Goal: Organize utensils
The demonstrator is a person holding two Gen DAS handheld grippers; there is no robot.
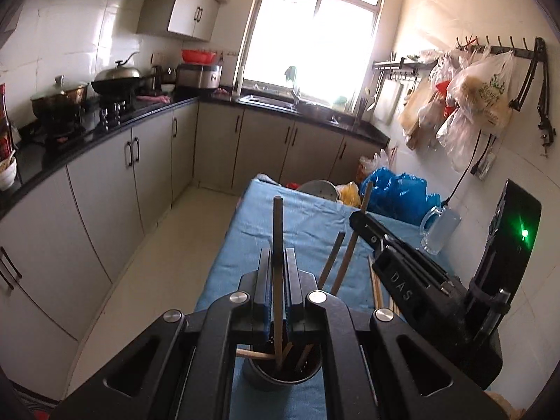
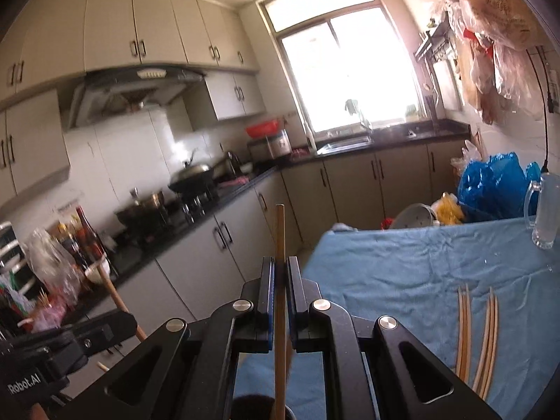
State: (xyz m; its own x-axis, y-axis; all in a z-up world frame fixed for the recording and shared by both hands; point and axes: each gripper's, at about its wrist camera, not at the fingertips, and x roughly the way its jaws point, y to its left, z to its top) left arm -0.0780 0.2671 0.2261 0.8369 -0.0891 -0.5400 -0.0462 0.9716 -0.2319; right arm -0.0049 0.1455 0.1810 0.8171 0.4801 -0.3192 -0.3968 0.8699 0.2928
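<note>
A kitchen bench (image 2: 402, 273) under blue cloth. Each gripper grasps one chopstick: left gripper (image 1: 279, 266) over the holder (image 1: 280, 372), which already has several; right gripper (image 2: 280, 276) alongside. Loose chopsticks (image 2: 476, 336) on the cloth remain to collect.

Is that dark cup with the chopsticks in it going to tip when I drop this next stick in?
Possibly. The cup looks narrow and stands on a wrinkled blue cloth, so a sideways knock could rock it. The chopsticks inside lean out past its rim, putting their weight off-centre. The stick in the left tool looks light; lowered straight, it should barely disturb it.
</note>
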